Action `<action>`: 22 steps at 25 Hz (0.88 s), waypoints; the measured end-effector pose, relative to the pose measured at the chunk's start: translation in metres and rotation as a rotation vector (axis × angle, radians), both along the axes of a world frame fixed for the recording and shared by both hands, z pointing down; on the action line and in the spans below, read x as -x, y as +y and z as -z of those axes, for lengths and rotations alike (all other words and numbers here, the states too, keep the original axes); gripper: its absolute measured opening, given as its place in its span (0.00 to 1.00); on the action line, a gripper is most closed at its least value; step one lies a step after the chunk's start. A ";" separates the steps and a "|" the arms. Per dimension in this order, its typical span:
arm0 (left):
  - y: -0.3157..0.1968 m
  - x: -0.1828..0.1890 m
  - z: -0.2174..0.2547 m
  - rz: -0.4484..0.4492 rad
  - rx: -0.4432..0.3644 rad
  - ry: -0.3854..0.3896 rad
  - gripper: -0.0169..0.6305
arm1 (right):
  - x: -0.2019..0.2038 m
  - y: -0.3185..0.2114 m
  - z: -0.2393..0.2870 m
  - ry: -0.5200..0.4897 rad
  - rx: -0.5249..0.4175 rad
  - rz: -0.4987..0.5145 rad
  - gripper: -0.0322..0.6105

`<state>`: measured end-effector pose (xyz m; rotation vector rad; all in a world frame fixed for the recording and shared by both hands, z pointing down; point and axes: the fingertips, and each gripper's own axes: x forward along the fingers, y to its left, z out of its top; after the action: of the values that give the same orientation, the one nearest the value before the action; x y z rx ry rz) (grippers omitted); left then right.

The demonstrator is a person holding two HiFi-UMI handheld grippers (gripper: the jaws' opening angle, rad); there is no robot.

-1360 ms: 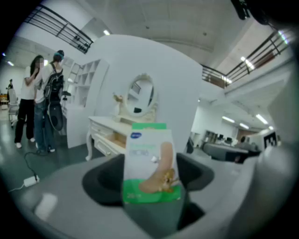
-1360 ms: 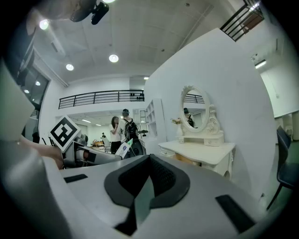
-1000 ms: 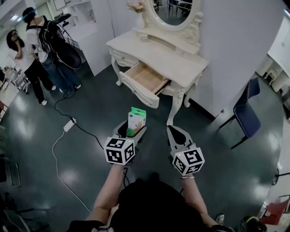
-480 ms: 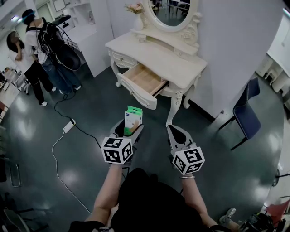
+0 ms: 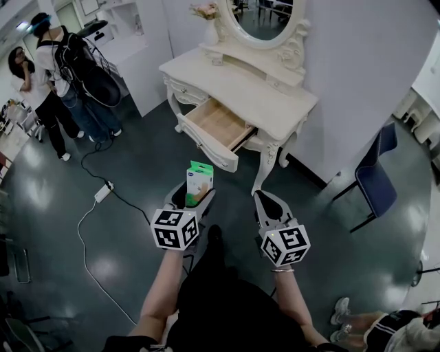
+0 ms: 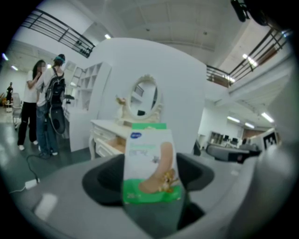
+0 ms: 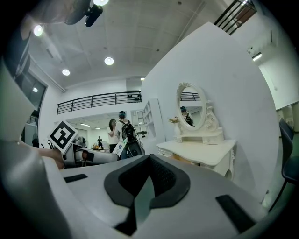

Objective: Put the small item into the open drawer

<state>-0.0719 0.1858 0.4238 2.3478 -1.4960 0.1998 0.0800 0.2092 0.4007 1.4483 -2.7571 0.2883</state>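
Leftward drift: left claw (image 5: 193, 195) clamps box (image 5: 199, 179).

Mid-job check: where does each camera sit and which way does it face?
Head view: on the person's head, looking steeply down at the dressing table and open drawer; forearms, left tool and right tool show.
Left gripper view: rides the left tool, looking along its jaws, shut on the small box, toward the dressing table.
Right gripper view: rides the right tool, jaws together, empty, facing the dressing table.
Shared: all three show its mirror.
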 end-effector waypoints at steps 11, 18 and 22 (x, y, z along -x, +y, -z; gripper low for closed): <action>-0.094 0.010 -0.010 -0.020 0.021 -0.006 0.57 | 0.009 -0.086 -0.003 0.008 0.010 -0.009 0.05; -0.166 0.021 -0.014 -0.040 0.029 -0.009 0.57 | 0.029 -0.160 -0.004 0.003 0.017 -0.011 0.05; -0.206 0.028 -0.015 -0.053 0.032 -0.014 0.57 | 0.036 -0.197 -0.002 0.004 0.017 -0.030 0.05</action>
<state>-0.0997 -0.0199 0.4388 2.3670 -1.4275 0.2525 0.0441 0.0125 0.4032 1.4853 -2.7256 0.3080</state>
